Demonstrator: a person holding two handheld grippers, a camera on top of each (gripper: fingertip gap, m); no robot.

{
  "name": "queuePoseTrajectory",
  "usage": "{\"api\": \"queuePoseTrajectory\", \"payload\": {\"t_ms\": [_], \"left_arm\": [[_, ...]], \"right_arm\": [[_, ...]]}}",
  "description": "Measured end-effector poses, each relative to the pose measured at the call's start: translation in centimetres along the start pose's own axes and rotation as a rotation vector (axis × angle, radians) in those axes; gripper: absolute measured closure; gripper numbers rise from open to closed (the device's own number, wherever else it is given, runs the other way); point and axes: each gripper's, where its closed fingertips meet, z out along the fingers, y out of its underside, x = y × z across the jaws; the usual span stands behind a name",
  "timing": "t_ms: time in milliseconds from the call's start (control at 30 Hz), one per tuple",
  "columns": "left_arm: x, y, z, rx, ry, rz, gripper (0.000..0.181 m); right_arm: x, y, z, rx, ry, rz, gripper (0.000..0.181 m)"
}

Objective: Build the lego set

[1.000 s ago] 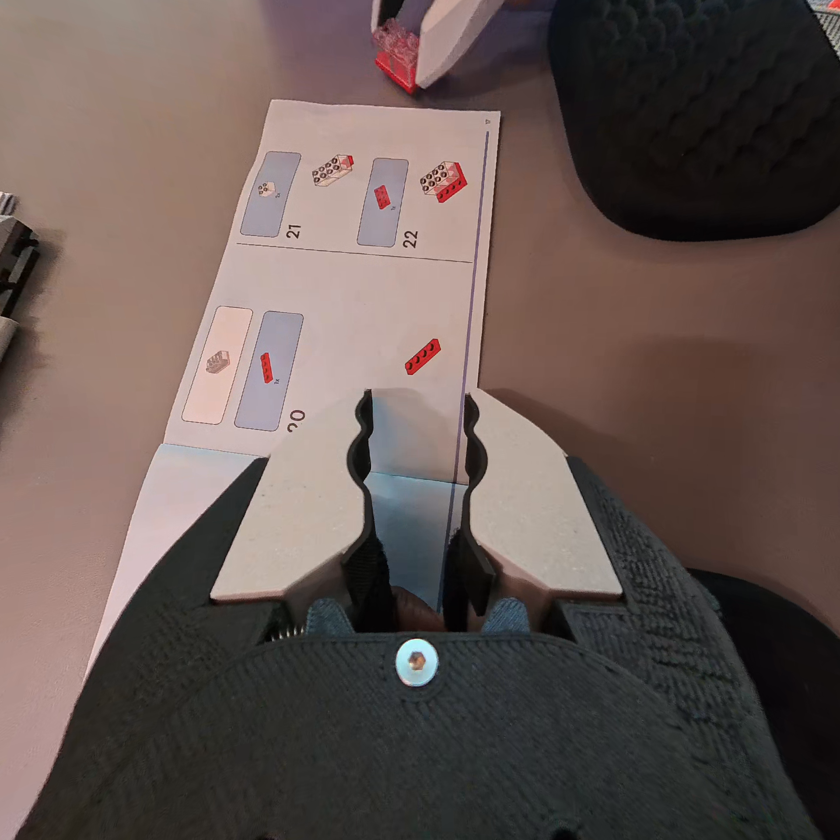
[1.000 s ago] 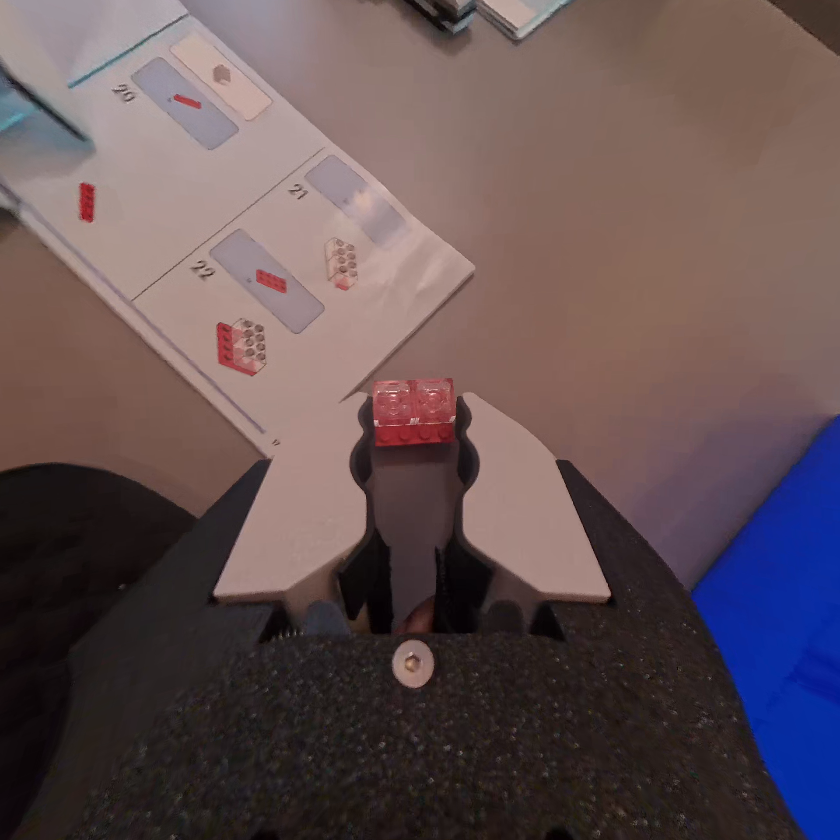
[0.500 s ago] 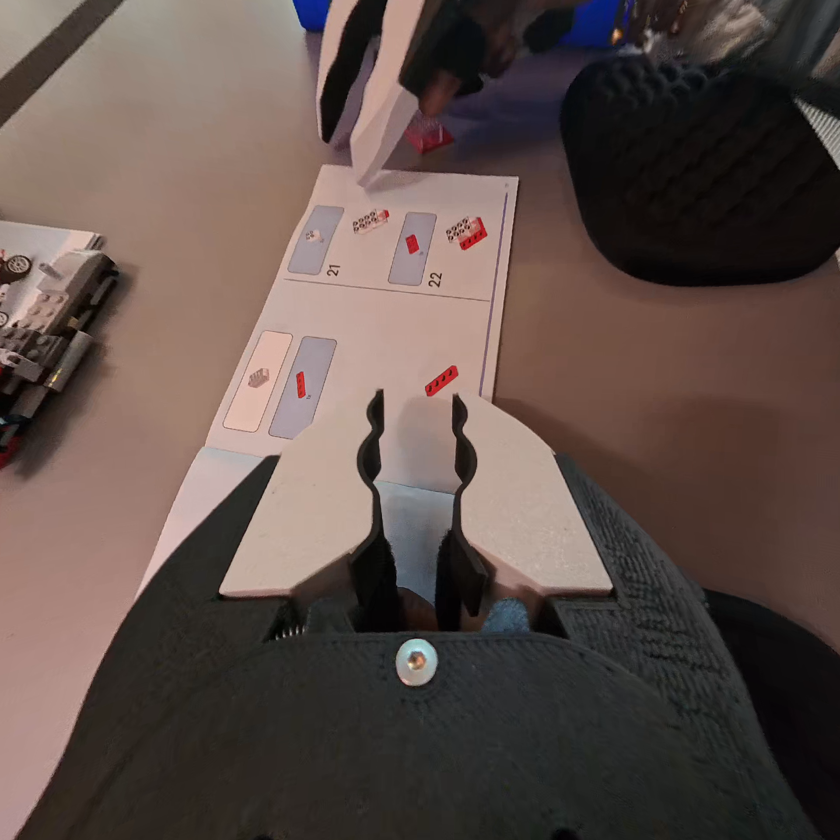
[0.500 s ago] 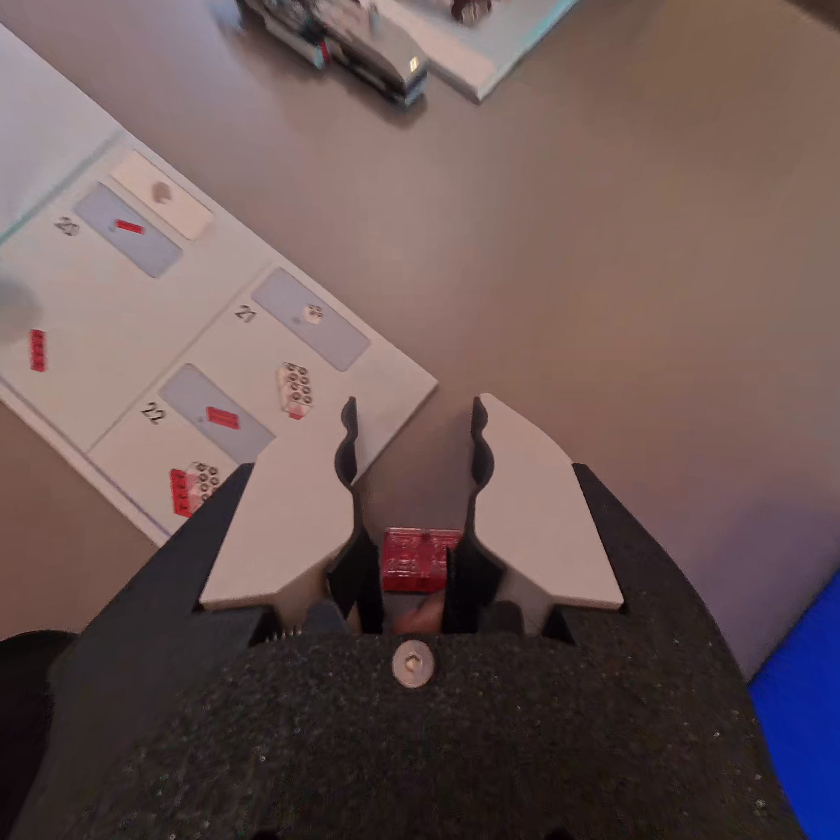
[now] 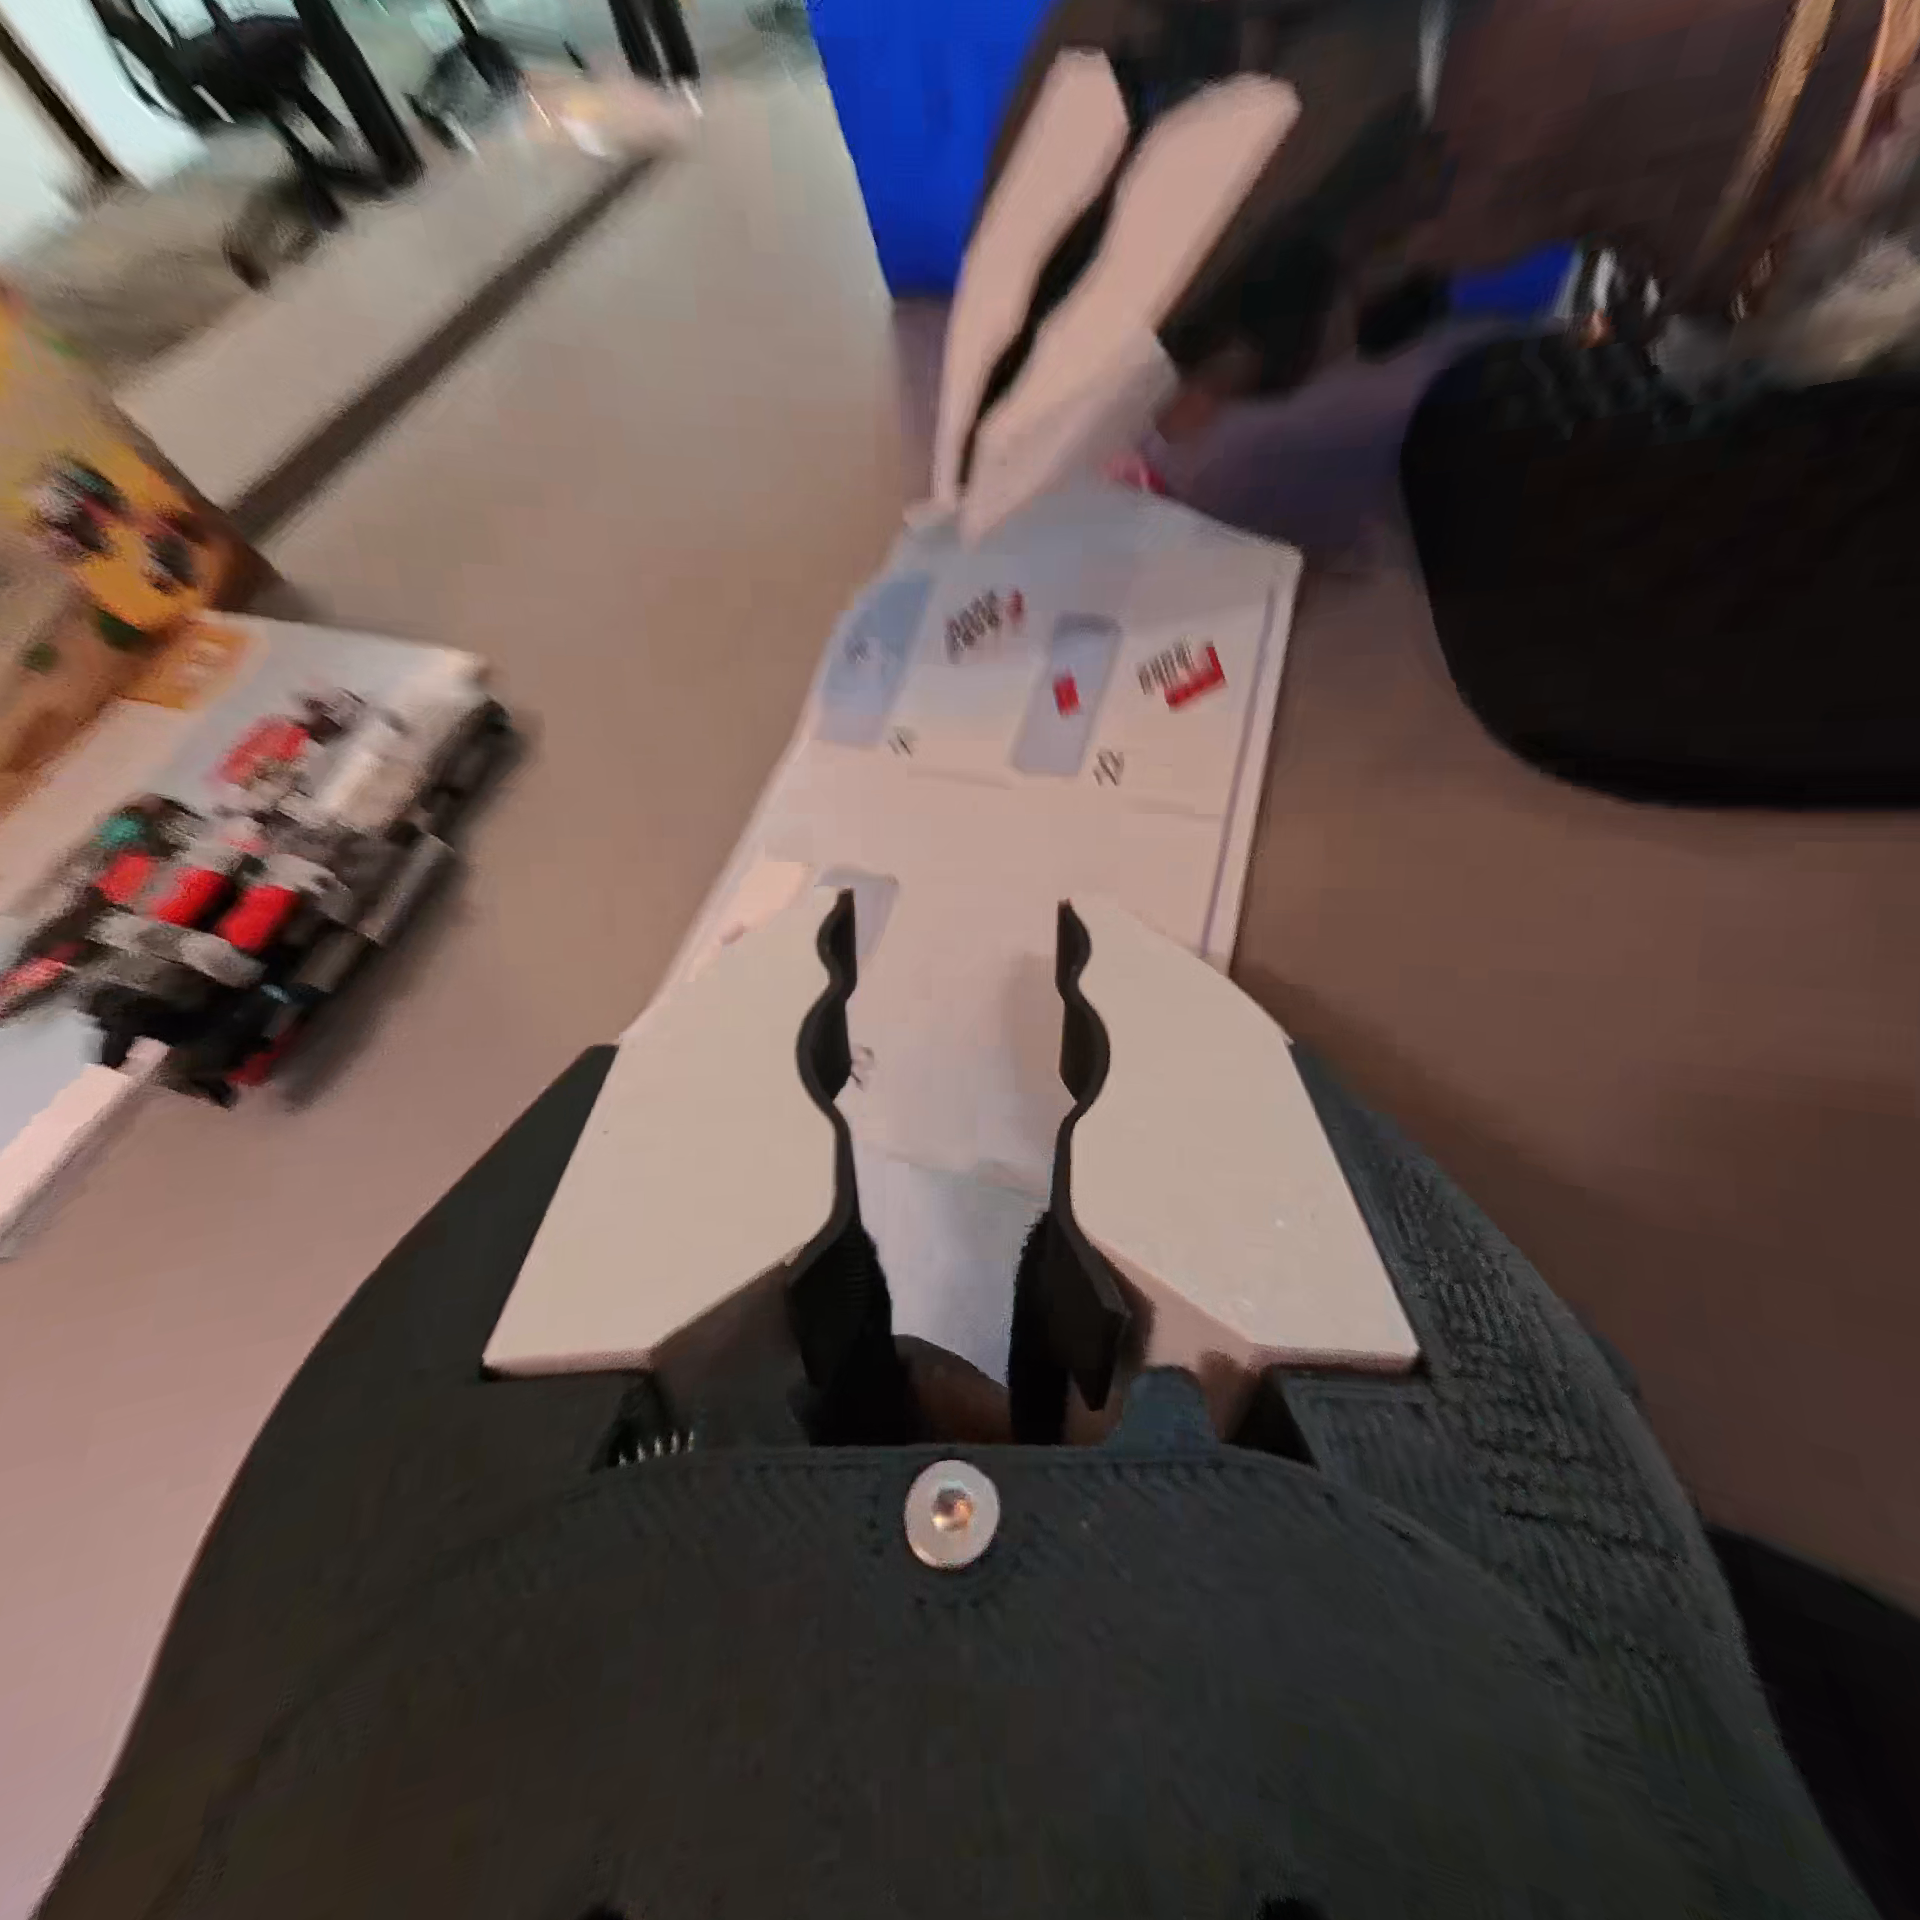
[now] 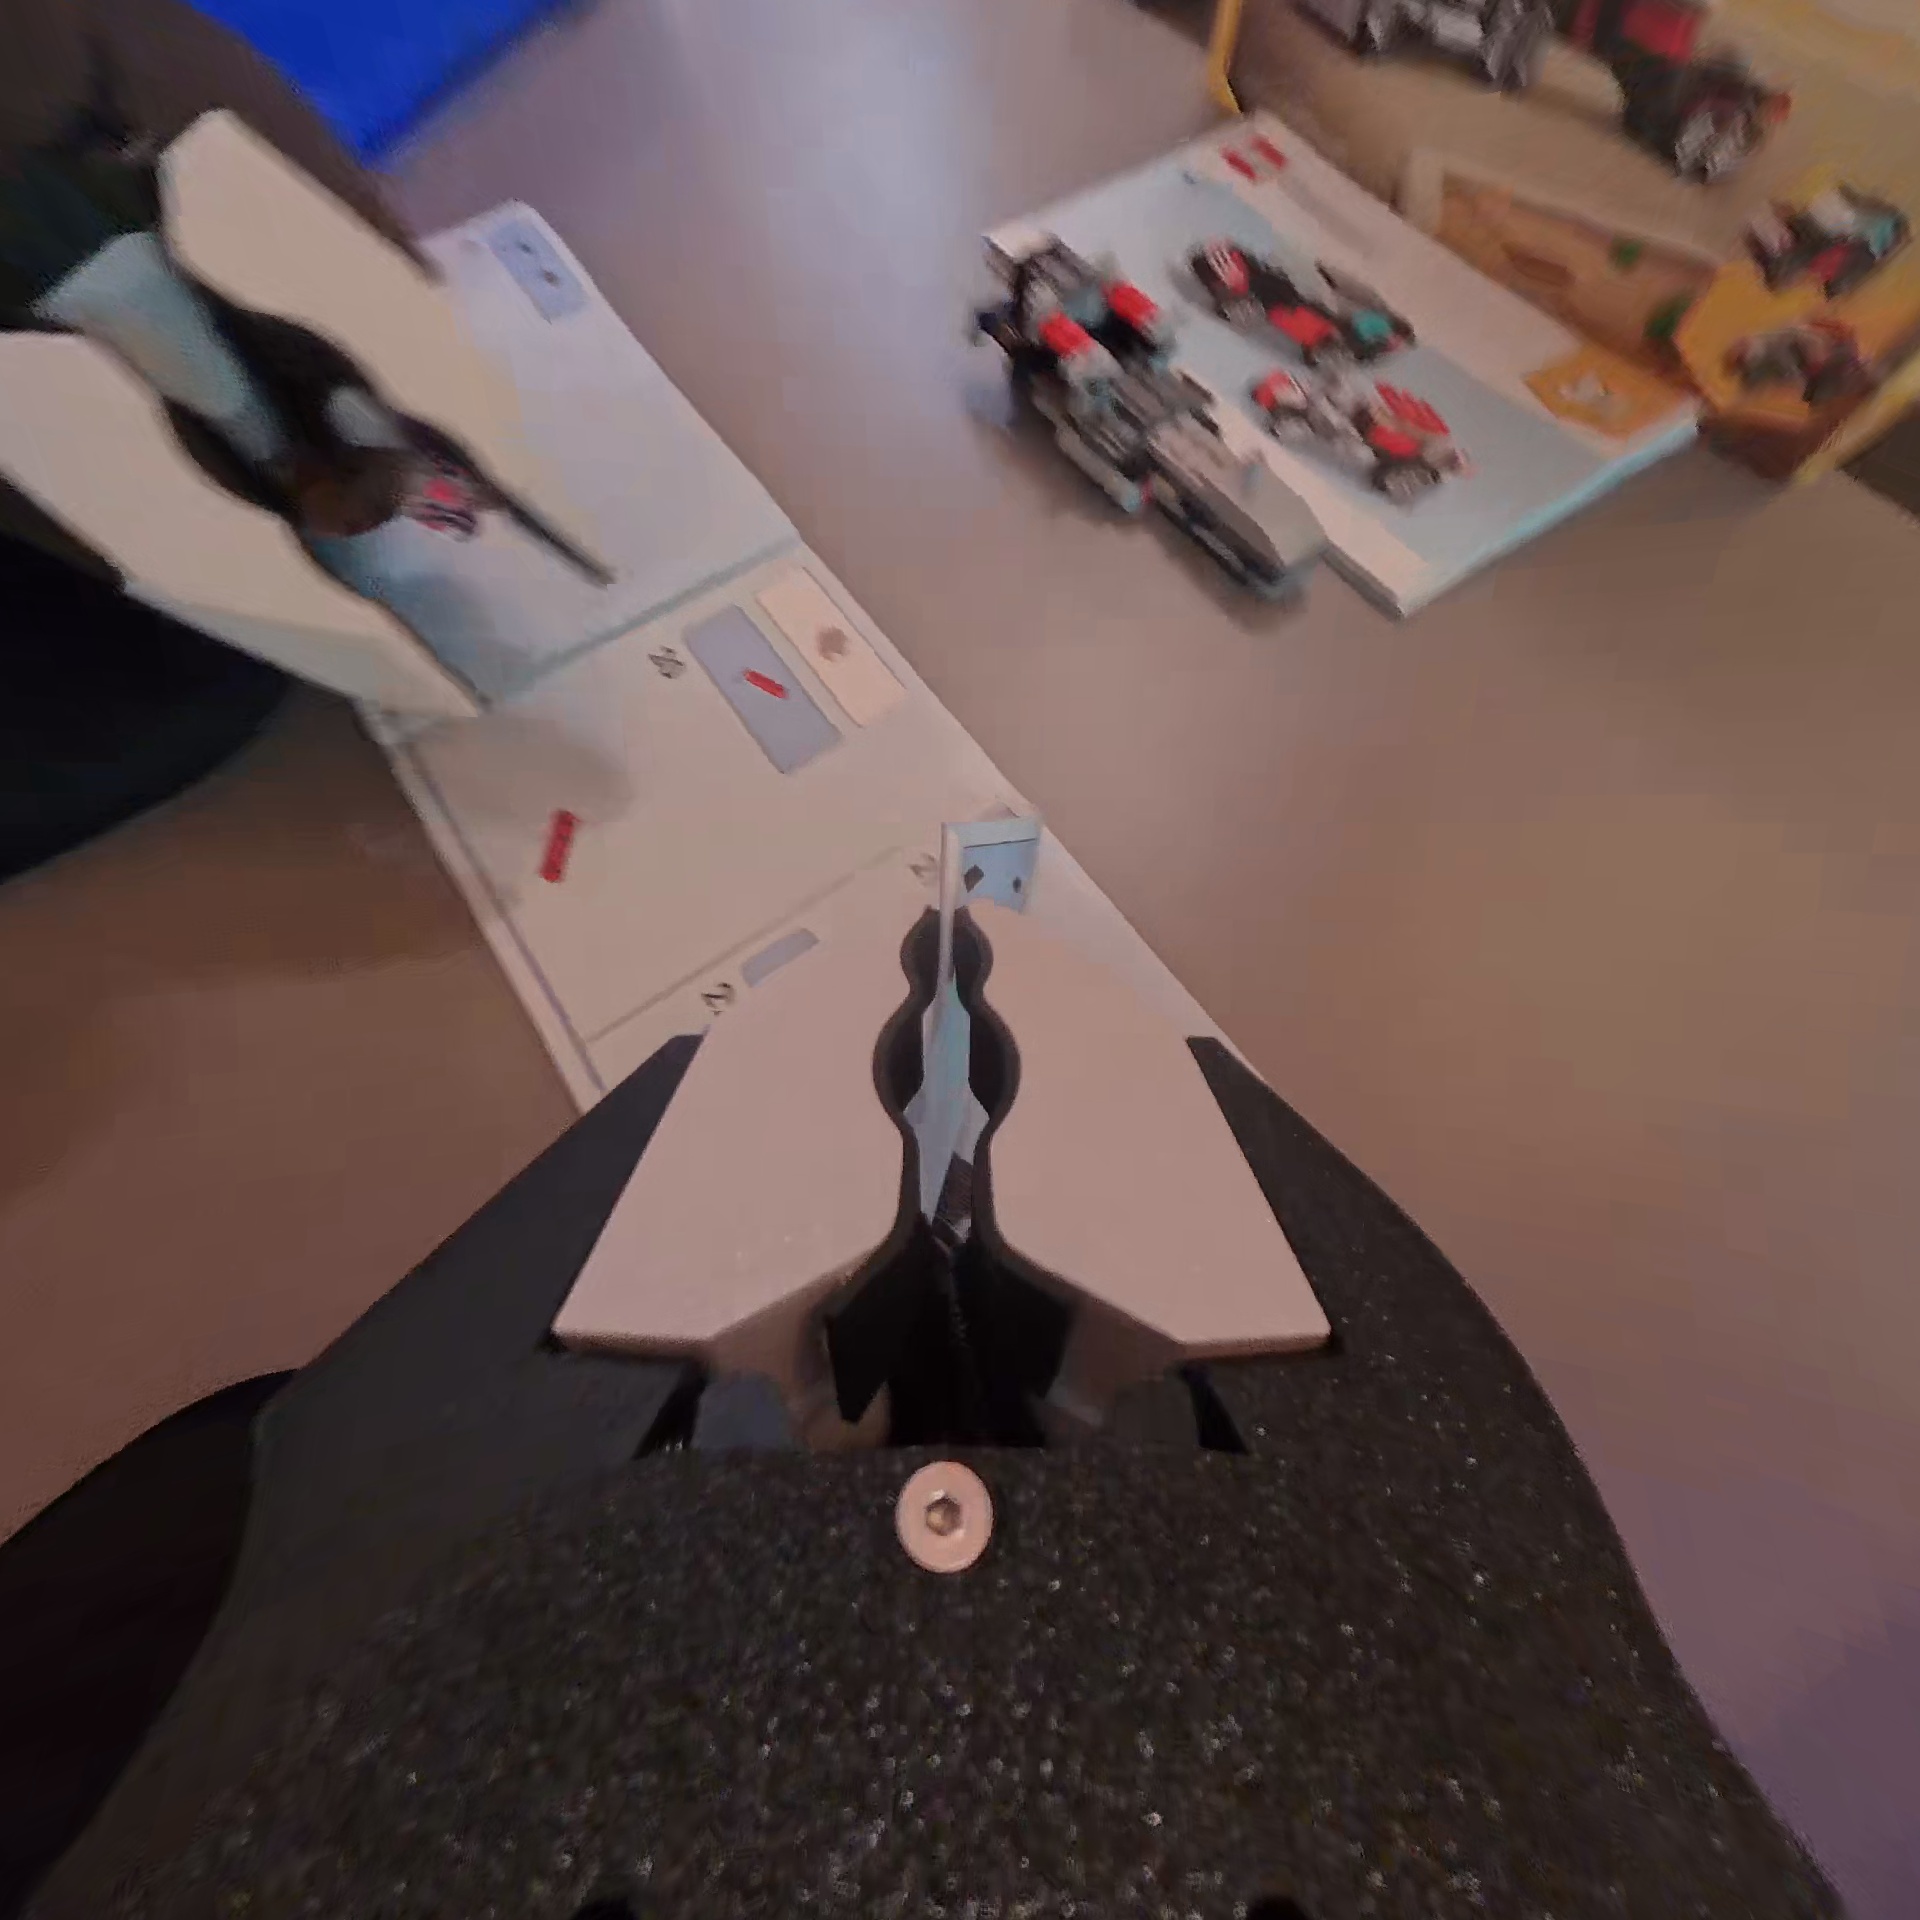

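Note:
The instruction booklet (image 5: 1143, 821) lies open on the brown table. My left gripper (image 5: 951, 920) is open and empty, held over the booklet's near end. My right gripper (image 6: 951, 925) is shut on the far corner of a booklet page (image 6: 987, 862), which stands up bent between the fingers. It also shows in the left wrist view (image 5: 961, 509), at the booklet's far edge. A small red brick piece (image 5: 1138, 473), blurred, lies on the table just behind it. The left gripper (image 6: 447, 468) shows at upper left in the right wrist view, above the booklet (image 6: 665, 790).
A partly built grey and red lego vehicle (image 5: 239, 914) rests on a second booklet at the left, also in the right wrist view (image 6: 1122, 405). A yellow box (image 6: 1558, 208) stands behind it. A black cushion (image 5: 1683, 540) sits at the right, a blue bin (image 5: 914, 135) beyond. My right fingertips sit around 10 centimeters from my left ones.
My right gripper let go of the red and clear brick piece, moved to the booklet and shut on a page corner. My left gripper rose, tilted up and opened a little wider.

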Motion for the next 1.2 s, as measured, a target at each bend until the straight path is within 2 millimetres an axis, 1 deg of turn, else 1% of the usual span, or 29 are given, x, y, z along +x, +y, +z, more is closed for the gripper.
{"api": "queuePoseTrajectory", "payload": {"t_ms": [67,133,233,300,333,367,400,433,467,500,567,600,633,667,700,733,767,800,933,1000,1033,1100,1167,1200], "left_arm": [[-0.9,-1.9,-0.3,0.089,-0.061,0.050,0.141],[-1.0,-3.4,-0.1,0.125,-0.086,0.171,0.140],[-0.3,-4.5,1.6,0.087,-0.050,0.368,0.139],[0.3,-4.6,2.9,0.055,0.003,0.494,0.140],[0.6,-4.5,3.4,0.039,0.035,0.562,0.144],[0.8,-4.3,3.8,0.023,0.056,0.625,0.154],[0.8,-4.0,4.1,0.000,0.066,0.668,0.169],[0.6,-3.6,4.1,-0.030,0.071,0.681,0.176],[0.4,-3.4,3.9,-0.046,0.074,0.667,0.179],[0.1,-3.5,3.3,-0.033,0.073,0.640,0.180],[-0.6,-4.2,1.4,0.053,0.063,0.577,0.180],[-1.0,-4.7,0.2,0.103,0.059,0.534,0.180],[-1.5,-5.0,-1.0,0.150,0.060,0.485,0.180],[-2.0,-5.2,-2.2,0.196,0.061,0.439,0.180],[-2.7,-5.3,-3.4,0.235,0.048,0.396,0.180],[-3.5,-5.3,-4.4,0.267,0.021,0.359,0.180],[-4.3,-5.3,-5.4,0.290,-0.013,0.329,0.180],[-5.1,-5.1,-6.4,0.302,-0.052,0.301,0.180],[-8.9,-3.4,-9.4,0.276,-0.290,0.176,0.178],[-10.1,-1.9,-10.4,0.229,-0.393,0.108,0.177],[-10.3,-1.1,-10.7,0.195,-0.437,0.085,0.175],[-10.5,0.0,-11.6,0.140,-0.510,0.058,0.164],[-10.8,0.2,-13.1,0.113,-0.598,0.011,0.161],[-11.0,-0.3,-14.1,0.123,-0.649,-0.025,0.159]], "right_arm": [[-1.7,-1.1,-0.3,0.048,-0.024,-0.102,0.179],[-3.0,-1.8,-0.5,0.066,-0.011,-0.212,0.178],[-5.0,-2.6,-0.6,0.082,-0.017,-0.307,0.178],[-5.8,-2.7,-0.5,0.080,-0.032,-0.322,0.178],[-6.2,-2.8,-0.4,0.082,-0.041,-0.323,0.178],[-6.5,-3.0,-0.4,0.089,-0.053,-0.322,0.178],[-7.0,-3.2,-0.5,0.100,-0.077,-0.323,0.177],[-7.5,-3.6,-0.8,0.126,-0.110,-0.327,0.176],[-7.8,-4.2,-1.5,0.173,-0.136,-0.322,0.171],[-7.8,-4.9,-2.5,0.231,-0.151,-0.301,0.165],[-6.3,-6.0,-4.6,0.333,-0.158,-0.205,0.165],[-5.1,-6.0,-5.2,0.345,-0.147,-0.140,0.167],[-3.7,-5.3,-5.1,0.308,-0.125,-0.088,0.172],[-2.7,-4.1,-4.5,0.225,-0.108,-0.068,0.173],[-2.4,-2.8,-3.4,0.118,-0.111,-0.084,0.174],[-2.6,-1.6,-2.2,0.019,-0.136,-0.123,0.174],[-3.3,-0.9,-0.9,-0.052,-0.175,-0.171,0.174],[-4.2,-0.7,0.5,-0.087,-0.219,-0.217,0.174],[-8.0,-2.5,6.0,-0.082,-0.367,-0.306,0.174],[-9.8,-3.4,8.0,-0.072,-0.423,-0.336,0.174],[-10.4,-3.6,8.8,-0.079,-0.445,-0.346,0.174],[-11.0,-3.5,10.1,-0.094,-0.456,-0.360,0.174],[-11.3,-3.2,11.0,-0.102,-0.469,-0.348,0.174],[-11.3,-2.8,11.3,-0.115,-0.474,-0.328,0.174]]}}
